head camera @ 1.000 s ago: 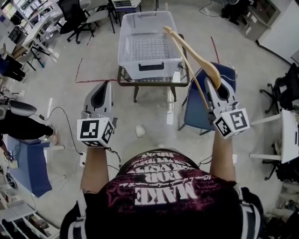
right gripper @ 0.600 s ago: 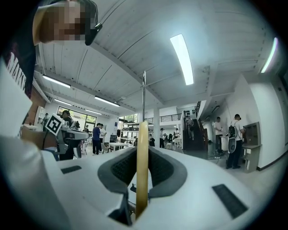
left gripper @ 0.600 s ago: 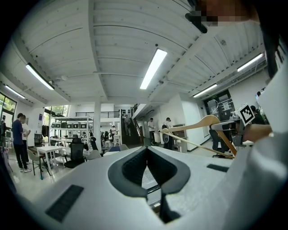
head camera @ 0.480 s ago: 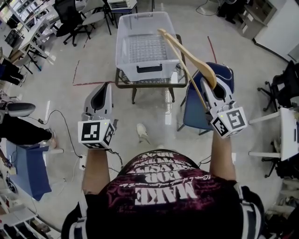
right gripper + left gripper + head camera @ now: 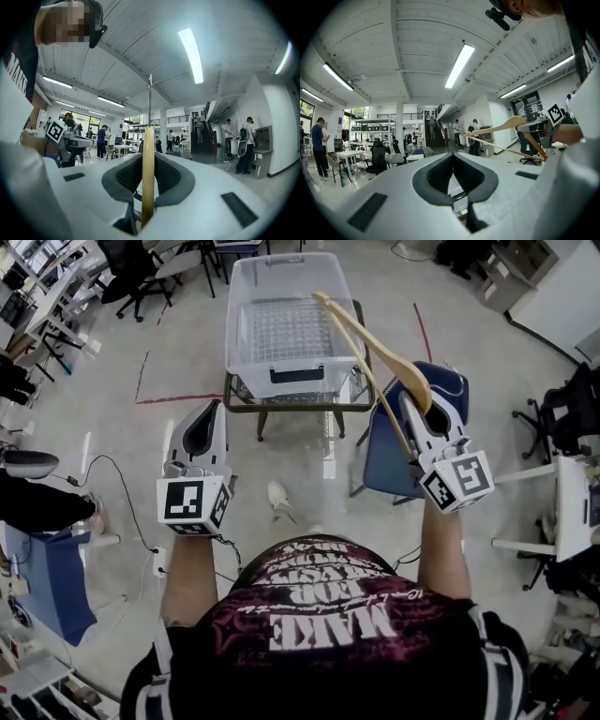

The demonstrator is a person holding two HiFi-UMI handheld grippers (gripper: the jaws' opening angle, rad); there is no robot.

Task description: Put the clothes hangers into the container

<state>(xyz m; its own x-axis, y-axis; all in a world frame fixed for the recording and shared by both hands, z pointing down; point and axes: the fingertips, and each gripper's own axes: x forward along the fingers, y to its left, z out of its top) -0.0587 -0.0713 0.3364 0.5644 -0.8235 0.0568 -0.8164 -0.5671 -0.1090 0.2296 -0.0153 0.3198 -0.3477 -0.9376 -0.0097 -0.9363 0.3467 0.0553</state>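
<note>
A clear plastic container [image 5: 281,329] stands on a small table [image 5: 246,404] ahead of me. My right gripper [image 5: 413,396] is shut on a wooden clothes hanger [image 5: 375,341], held at its wide curved end. The hanger slants up and left, and its far tip lies over the container's right rim. In the right gripper view the hanger [image 5: 148,173] stands edge-on between the pads, with its metal hook [image 5: 150,98] pointing up. My left gripper [image 5: 202,427] is at the left, level with the table's front; its jaws [image 5: 453,155] meet with nothing between them. The hanger [image 5: 506,125] also shows in the left gripper view.
A blue chair [image 5: 386,460] stands under my right gripper, right of the table. Black office chairs [image 5: 131,273] and desks line the far left. A cable [image 5: 122,474] runs over the floor at the left. Several people stand far off in the room.
I have moved a little closer to the container, with both grippers carried forward. The hanger's tip now reaches over the container's right rim. Neither gripper's jaws changed.
</note>
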